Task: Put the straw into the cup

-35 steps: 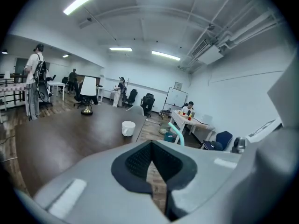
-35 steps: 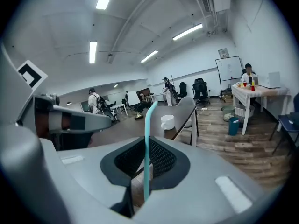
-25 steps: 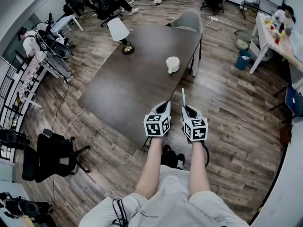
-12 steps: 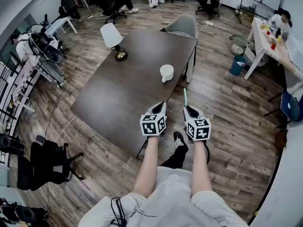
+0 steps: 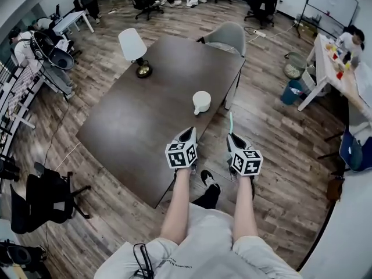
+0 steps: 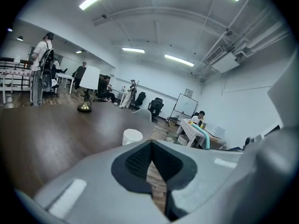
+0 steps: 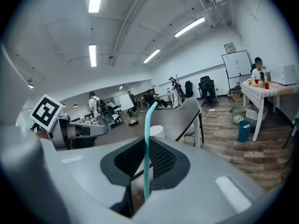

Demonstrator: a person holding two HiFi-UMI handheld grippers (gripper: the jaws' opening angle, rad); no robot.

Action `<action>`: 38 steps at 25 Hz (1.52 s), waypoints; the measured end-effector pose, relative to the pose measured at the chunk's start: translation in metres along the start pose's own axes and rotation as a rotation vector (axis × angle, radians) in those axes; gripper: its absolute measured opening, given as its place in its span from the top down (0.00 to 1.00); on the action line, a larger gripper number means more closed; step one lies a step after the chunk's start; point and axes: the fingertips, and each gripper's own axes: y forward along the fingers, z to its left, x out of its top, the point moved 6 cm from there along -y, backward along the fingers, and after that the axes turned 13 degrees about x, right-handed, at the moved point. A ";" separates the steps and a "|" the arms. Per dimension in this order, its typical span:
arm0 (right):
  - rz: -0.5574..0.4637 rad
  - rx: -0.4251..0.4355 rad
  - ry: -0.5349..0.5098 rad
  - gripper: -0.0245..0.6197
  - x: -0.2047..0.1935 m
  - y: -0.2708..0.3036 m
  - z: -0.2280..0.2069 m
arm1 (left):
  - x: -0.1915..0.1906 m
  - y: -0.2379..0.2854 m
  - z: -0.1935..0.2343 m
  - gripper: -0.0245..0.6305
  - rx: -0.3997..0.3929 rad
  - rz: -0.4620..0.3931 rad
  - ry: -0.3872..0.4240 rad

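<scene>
A white cup point(image 5: 201, 102) stands near the right edge of the dark brown table point(image 5: 139, 115), ahead of both grippers. My right gripper point(image 5: 234, 137) is shut on a teal straw point(image 5: 231, 121), which sticks up and forward from its jaws, over the floor just off the table's corner. In the right gripper view the straw point(image 7: 148, 125) rises between the pads with the cup point(image 7: 156, 130) just behind it. My left gripper point(image 5: 187, 135) is shut on nothing, over the table's near corner. The cup point(image 6: 132, 136) shows just beyond its tips point(image 6: 150, 146).
A white-shaded lamp point(image 5: 133, 51) stands at the table's far left. A grey chair point(image 5: 228, 36) sits at the far end. Black office chairs point(image 5: 43, 199) stand on the wooden floor at left. A white side table point(image 5: 340, 63) with small items and people are at the room's edges.
The view has shifted: the table and cup sit lower and nearer to the grippers than a second ago. Both grippers keep the same pose, with the straw still held.
</scene>
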 end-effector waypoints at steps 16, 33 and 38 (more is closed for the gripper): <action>0.009 0.002 0.057 0.88 0.072 0.063 -0.110 | 0.061 0.134 0.004 0.96 0.062 0.017 -0.065; 0.035 0.086 0.008 0.88 0.129 0.150 -0.169 | 0.111 0.223 0.045 0.96 0.138 -0.006 -0.041; 0.022 0.129 0.020 0.88 0.134 0.177 -0.158 | 0.100 0.213 0.052 0.96 0.131 0.026 0.007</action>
